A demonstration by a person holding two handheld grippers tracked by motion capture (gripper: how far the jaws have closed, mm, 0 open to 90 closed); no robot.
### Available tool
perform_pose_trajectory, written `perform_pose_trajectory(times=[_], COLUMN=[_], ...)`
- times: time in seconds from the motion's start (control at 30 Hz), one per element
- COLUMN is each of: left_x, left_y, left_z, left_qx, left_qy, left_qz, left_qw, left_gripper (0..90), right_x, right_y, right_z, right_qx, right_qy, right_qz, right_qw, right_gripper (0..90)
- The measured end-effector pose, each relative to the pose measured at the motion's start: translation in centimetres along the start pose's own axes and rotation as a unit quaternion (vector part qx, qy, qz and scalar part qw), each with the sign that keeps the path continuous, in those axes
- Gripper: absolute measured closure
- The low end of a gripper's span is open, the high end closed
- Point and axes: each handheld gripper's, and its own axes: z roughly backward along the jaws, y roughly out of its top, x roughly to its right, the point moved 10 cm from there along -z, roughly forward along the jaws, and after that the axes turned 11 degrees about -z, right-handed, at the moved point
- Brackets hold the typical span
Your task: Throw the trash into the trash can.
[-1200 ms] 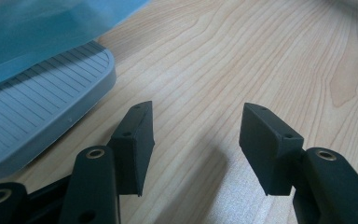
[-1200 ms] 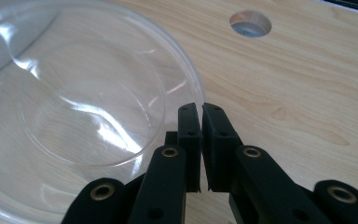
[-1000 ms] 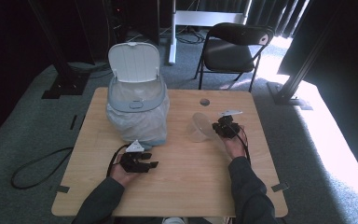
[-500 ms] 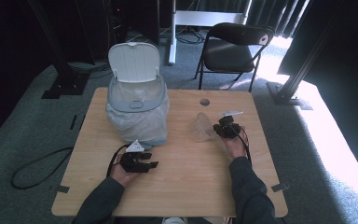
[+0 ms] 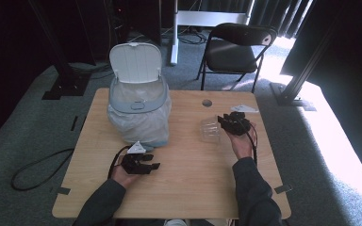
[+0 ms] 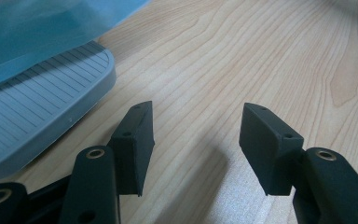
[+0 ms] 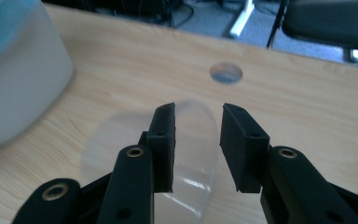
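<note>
Right of the pedal bin [image 5: 139, 113], a clear plastic cup [image 5: 210, 129] is lying on the table [image 5: 188, 179], light and crushable; the right hand-held gripper [image 5: 226, 123], jaws just parting, is being hovered over its rim, gripping nothing.

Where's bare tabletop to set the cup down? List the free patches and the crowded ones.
Free: the middle of the table, between the left gripper and the right gripper; also the near right corner beside the right sleeve. Crowded: the far left, taken by the bin, and the strip around the cup.
</note>
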Motion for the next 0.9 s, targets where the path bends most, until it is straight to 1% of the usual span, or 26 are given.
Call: perform_pose_trajectory(times=[0.03,0.07,0.1,0.13,0.2,0.23,0.3,0.37,0.4,0.47,0.53,0.63,0.67,0.8,0.83,0.9], left_x=[0.0,0.0,0.0,0.0,0.0,0.0,0.0,0.0,0.0,0.0,0.0,0.0,0.0,0.0,0.0,0.0], left_y=[0.0,0.0,0.0,0.0,0.0,0.0,0.0,0.0,0.0,0.0,0.0,0.0,0.0,0.0,0.0,0.0], left_z=[0.0,0.0,0.0,0.0,0.0,0.0,0.0,0.0,0.0,0.0,0.0,0.0,0.0,0.0,0.0,0.0], left_qx=[0.0,0.0,0.0,0.0,0.0,0.0,0.0,0.0,0.0,0.0,0.0,0.0,0.0,0.0,0.0,0.0], left_qy=[0.0,0.0,0.0,0.0,0.0,0.0,-0.001,-0.001,-0.001,-0.001,-0.001,0.0,0.0,-0.001,0.0,-0.001], left_qz=[0.0,0.0,0.0,0.0,0.0,0.0,-0.002,0.0,0.0,-0.001,-0.001,-0.002,-0.002,0.0,-0.002,-0.002], left_qw=[1.0,1.0,1.0,1.0,1.0,1.0,1.0,1.0,1.0,1.0,1.0,1.0,1.0,1.0,1.0,1.0], left_gripper=[45.0,45.0,44.9,45.0,44.9,44.9,44.9,44.9,44.9,44.9,44.9,44.9,44.9,44.9,44.9,44.9], right_x=[0.0,-0.4,-1.1,-1.7,-2.0,-2.0,-2.0,-2.0,-2.0,-2.0,-2.1,-2.1,-2.1,-2.1,-1.9,-1.8], right_y=[0.0,0.3,0.6,0.5,-0.1,-0.1,-1.0,-1.1,-1.1,-1.1,-1.0,-0.9,-1.0,-1.2,-1.5,-1.8], right_z=[0.0,0.2,0.3,0.2,-0.4,-0.4,-1.0,-1.1,-1.1,-1.1,-1.1,-1.1,-1.1,-1.1,-1.2,-1.4], right_qx=[0.0,0.005,0.007,0.003,-0.021,-0.021,-0.043,-0.045,-0.049,-0.052,-0.058,-0.062,-0.066,-0.072,-0.081,-0.087], right_qy=[0.0,0.01,0.018,0.019,-0.004,-0.004,-0.009,-0.005,-0.006,-0.005,0.002,0.002,0.006,0.008,0.001,-0.002], right_qz=[0.0,-0.003,-0.003,0.002,0.025,0.025,0.029,0.026,0.018,0.016,0.013,0.01,0.009,0.013,0.02,0.023], right_qw=[1.0,0.9999,0.9998,0.9998,0.9995,0.9995,0.9986,0.9986,0.9986,0.9985,0.9982,0.998,0.9978,0.9973,0.9965,0.9959], right_gripper=[63.4,61.8,59.5,58.3,59.0,59.0,64.1,65.3,70.7,71.3,76.0,77.2,78.1,80.3,82.4,82.8])
